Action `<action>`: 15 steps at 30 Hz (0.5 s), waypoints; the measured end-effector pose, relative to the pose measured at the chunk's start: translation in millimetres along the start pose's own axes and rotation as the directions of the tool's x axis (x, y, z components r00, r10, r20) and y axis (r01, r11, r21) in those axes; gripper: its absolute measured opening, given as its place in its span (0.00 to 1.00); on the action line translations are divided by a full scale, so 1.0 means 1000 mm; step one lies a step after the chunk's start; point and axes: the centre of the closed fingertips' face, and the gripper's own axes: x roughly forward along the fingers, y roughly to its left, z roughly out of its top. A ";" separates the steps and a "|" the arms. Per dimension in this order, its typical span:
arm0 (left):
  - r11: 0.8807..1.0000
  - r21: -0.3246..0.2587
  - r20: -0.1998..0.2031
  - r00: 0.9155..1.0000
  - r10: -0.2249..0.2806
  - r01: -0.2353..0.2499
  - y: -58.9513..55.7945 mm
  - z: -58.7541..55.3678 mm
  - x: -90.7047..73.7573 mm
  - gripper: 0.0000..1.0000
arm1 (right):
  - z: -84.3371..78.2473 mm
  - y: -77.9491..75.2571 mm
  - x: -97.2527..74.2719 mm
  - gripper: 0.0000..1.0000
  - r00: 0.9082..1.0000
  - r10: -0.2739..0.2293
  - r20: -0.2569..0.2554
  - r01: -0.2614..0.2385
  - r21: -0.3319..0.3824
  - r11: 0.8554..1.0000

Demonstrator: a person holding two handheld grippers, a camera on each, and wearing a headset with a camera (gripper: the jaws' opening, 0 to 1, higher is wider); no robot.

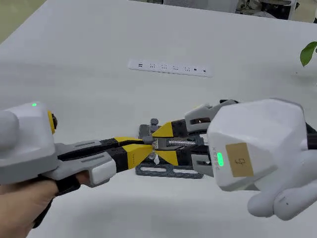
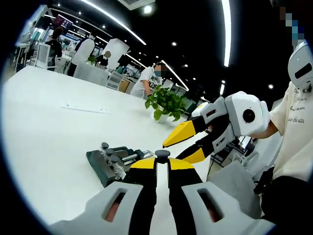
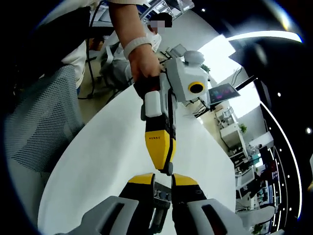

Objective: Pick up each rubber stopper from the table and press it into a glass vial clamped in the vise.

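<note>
A dark grey vise [image 1: 168, 171] lies at the table's middle, with a clear glass vial [image 2: 119, 170] in it. My left gripper [image 1: 151, 145] reaches in from the left, shut on a small dark rubber stopper [image 2: 162, 154] at its tips, just above the vise [image 2: 105, 164]. From the right comes my right gripper [image 1: 163, 144], its yellow jaws open with one on each side of the left gripper's tip. In the right gripper view the left gripper [image 3: 167, 169] points straight at the right gripper [image 3: 164, 180], nearly tip to tip, with the vise [image 3: 161, 198] below.
A white power strip [image 1: 171, 67] lies farther back on the white table [image 1: 74, 74]. A green plant [image 2: 166, 104] stands at the table's far side, with a leaf [image 1: 308, 52] at the right edge. People stand in the background, and a mesh chair [image 3: 34, 127] sits beside the table.
</note>
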 end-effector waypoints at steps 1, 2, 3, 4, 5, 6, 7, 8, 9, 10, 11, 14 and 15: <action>1.000 0.013 -0.006 1.000 0.001 -0.001 0.000 -0.001 0.000 0.04 | -0.001 0.002 0.000 0.13 1.000 0.023 0.004 -0.023 0.042 0.999; 1.000 0.027 -0.012 1.000 0.004 -0.004 0.000 -0.002 0.000 0.04 | -0.002 0.004 -0.001 0.16 0.999 0.051 0.010 -0.052 0.083 0.995; 0.999 0.043 -0.010 1.000 0.008 -0.007 -0.001 -0.002 0.000 0.04 | 0.000 0.010 -0.001 0.17 0.994 0.104 0.044 -0.110 0.170 0.979; 0.999 0.043 -0.013 1.000 0.008 -0.008 -0.001 -0.002 0.000 0.04 | -0.001 0.011 -0.002 0.20 0.991 0.120 0.055 -0.130 0.227 0.965; 0.998 0.056 -0.016 1.000 0.015 -0.014 0.001 -0.003 -0.001 0.04 | -0.002 0.011 -0.003 0.22 0.988 0.137 0.074 -0.152 0.281 0.948; 0.997 0.072 -0.020 1.000 0.019 -0.018 0.001 -0.004 -0.001 0.04 | -0.001 0.013 -0.004 0.25 0.984 0.156 0.091 -0.177 0.316 0.932; 0.997 0.081 -0.020 1.000 0.020 -0.018 0.001 -0.004 -0.001 0.04 | 0.000 0.012 -0.004 0.26 0.981 0.163 0.109 -0.191 0.339 0.921; 0.995 0.095 -0.022 1.000 0.018 -0.016 0.000 -0.004 -0.001 0.04 | 0.001 0.011 -0.006 0.27 0.977 0.168 0.129 -0.205 0.376 0.904; 0.995 0.103 -0.021 1.000 0.015 -0.013 -0.001 -0.003 -0.002 0.04 | 0.000 0.011 -0.007 0.29 0.975 0.177 0.132 -0.215 0.401 0.890; 0.994 0.113 -0.020 1.000 0.012 -0.010 -0.001 -0.003 -0.002 0.04 | -0.001 0.009 -0.008 0.30 0.974 0.181 0.136 -0.221 0.409 0.885; 0.992 0.127 -0.021 1.000 0.013 -0.011 -0.002 -0.003 -0.002 0.04 | -0.002 0.007 -0.008 0.30 0.973 0.184 0.136 -0.225 0.403 0.887; 0.981 0.192 -0.040 0.999 0.017 -0.009 -0.004 -0.004 -0.001 0.04 | -0.007 0.004 -0.010 0.31 0.970 0.203 0.136 -0.243 0.432 0.869; 0.973 0.230 -0.057 0.998 0.011 0.003 -0.006 -0.005 -0.001 0.04 | -0.007 0.004 -0.012 0.31 0.967 0.215 0.136 -0.254 0.441 0.861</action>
